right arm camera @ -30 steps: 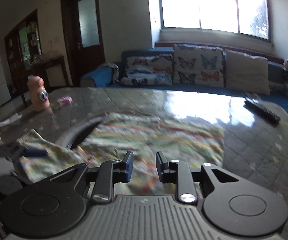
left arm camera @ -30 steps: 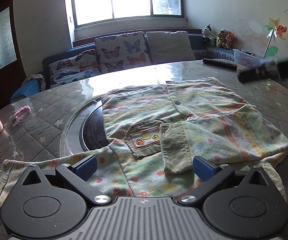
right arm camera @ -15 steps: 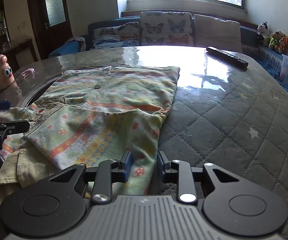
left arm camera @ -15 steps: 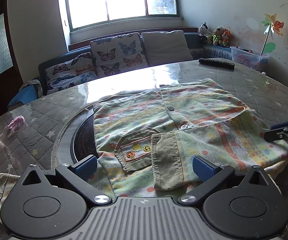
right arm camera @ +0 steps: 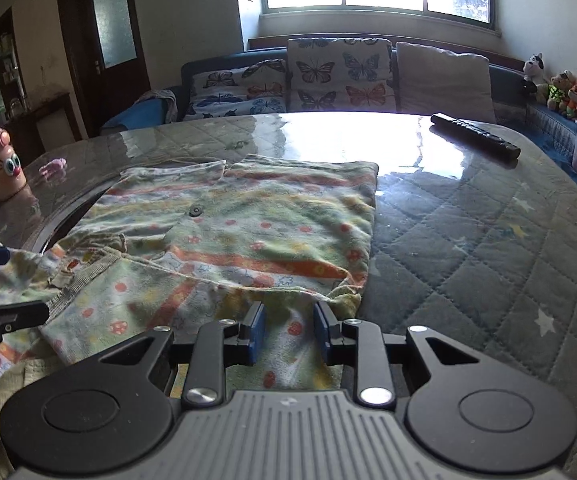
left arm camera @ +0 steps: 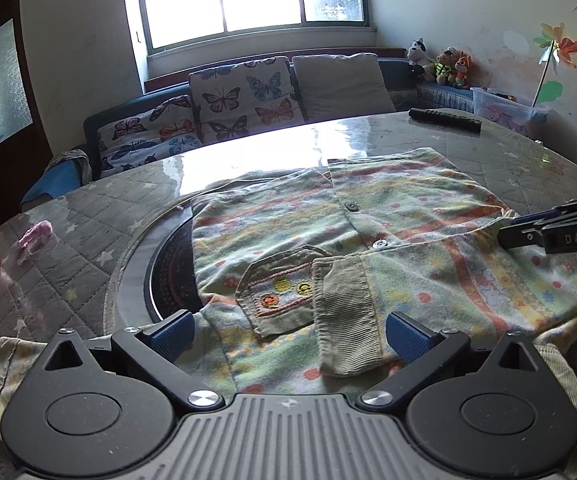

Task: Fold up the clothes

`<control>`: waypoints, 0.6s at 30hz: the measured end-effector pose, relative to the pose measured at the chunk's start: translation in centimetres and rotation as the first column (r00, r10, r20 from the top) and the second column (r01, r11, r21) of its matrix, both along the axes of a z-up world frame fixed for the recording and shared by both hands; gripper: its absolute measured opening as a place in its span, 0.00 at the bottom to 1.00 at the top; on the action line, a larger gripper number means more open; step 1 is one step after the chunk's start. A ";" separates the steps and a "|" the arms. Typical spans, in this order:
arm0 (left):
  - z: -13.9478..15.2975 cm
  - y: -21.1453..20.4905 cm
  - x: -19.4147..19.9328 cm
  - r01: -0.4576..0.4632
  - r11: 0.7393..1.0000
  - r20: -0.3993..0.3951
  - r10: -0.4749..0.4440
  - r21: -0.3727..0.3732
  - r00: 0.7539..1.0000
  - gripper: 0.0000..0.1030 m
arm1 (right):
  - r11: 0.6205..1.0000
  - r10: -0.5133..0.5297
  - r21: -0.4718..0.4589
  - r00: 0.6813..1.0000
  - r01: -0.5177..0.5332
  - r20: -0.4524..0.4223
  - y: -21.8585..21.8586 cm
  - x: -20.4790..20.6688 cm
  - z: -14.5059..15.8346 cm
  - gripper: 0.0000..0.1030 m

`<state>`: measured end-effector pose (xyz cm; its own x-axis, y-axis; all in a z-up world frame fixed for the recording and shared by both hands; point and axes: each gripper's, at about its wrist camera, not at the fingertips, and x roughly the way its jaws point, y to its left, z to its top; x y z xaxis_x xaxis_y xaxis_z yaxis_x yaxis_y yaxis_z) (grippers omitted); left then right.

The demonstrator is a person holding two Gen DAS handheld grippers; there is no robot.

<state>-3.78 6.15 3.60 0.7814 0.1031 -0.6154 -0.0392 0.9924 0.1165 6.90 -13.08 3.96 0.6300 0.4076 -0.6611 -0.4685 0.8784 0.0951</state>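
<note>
Shirt [left arm camera: 388, 240] lies on our desk [right arm camera: 488, 240]; only the right view shows our half-open right hand-held gripper [right arm camera: 289, 330] straddling its hem. Left hand-held gripper [left arm camera: 288, 334], wide open, empty, has neared it at 6 o'clock.

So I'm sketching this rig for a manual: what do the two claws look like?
Both match: the left claw and right claw have black linkage arms with silver pivot screws, blue textured pads, round black discs and a grey ribbed body. White "DAS" lettering marks the right claw's side. No cables or sleeves show.
</note>
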 end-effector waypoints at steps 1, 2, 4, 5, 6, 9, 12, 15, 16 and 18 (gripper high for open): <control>0.0 0.1 -0.1 -0.001 1.000 0.002 0.001 0.000 1.000 1.00 | 1.000 -0.002 0.008 1.000 0.002 0.008 -0.2 -0.2 0.4 0.26; 0.1 0.1 -0.2 -0.001 1.000 0.005 0.001 -0.002 1.000 1.00 | 1.000 -0.002 0.007 1.000 0.002 0.017 -0.3 -0.3 0.6 0.27; 0.3 0.2 -0.3 -0.001 1.000 0.012 0.001 -0.005 1.000 1.00 | 1.000 0.009 -0.002 1.000 -0.009 0.013 -0.5 -0.7 0.6 0.28; 0.3 0.1 -0.3 0.001 1.000 0.014 -0.001 -0.008 1.000 0.99 | 1.000 0.015 -0.007 1.000 -0.015 0.010 -0.6 -0.9 0.6 0.28; 0.3 0.0 -0.3 0.003 1.000 0.014 -0.003 -0.013 1.000 0.99 | 1.000 0.022 -0.017 1.000 -0.022 0.009 -0.6 -1.2 0.5 0.28; 0.2 -0.2 -0.3 0.011 1.000 0.014 -0.011 -0.015 1.000 0.98 | 0.998 0.041 -0.042 0.999 -0.040 0.010 -0.8 -2.3 0.2 0.30; 0.0 -0.3 -0.3 0.012 1.000 0.009 -0.012 -0.006 1.000 0.97 | 0.995 0.068 -0.078 0.997 -0.065 0.031 -1.1 -4.2 0.0 0.36; -0.2 -0.1 -0.4 0.005 1.000 0.004 -0.005 -0.003 1.000 0.97 | 0.994 0.072 -0.089 0.997 -0.068 0.040 -1.5 -5.5 -0.1 0.38; -0.2 0.0 -0.4 0.003 1.000 0.003 -0.003 -0.002 1.000 0.97 | 0.993 0.073 -0.091 0.996 -0.068 0.045 -1.7 -6.1 -0.1 0.39; -0.3 0.1 -0.5 0.001 1.000 0.000 -0.001 0.001 1.000 0.97 | 0.993 0.074 -0.094 0.996 -0.069 0.051 -2.1 -7.1 -0.1 0.39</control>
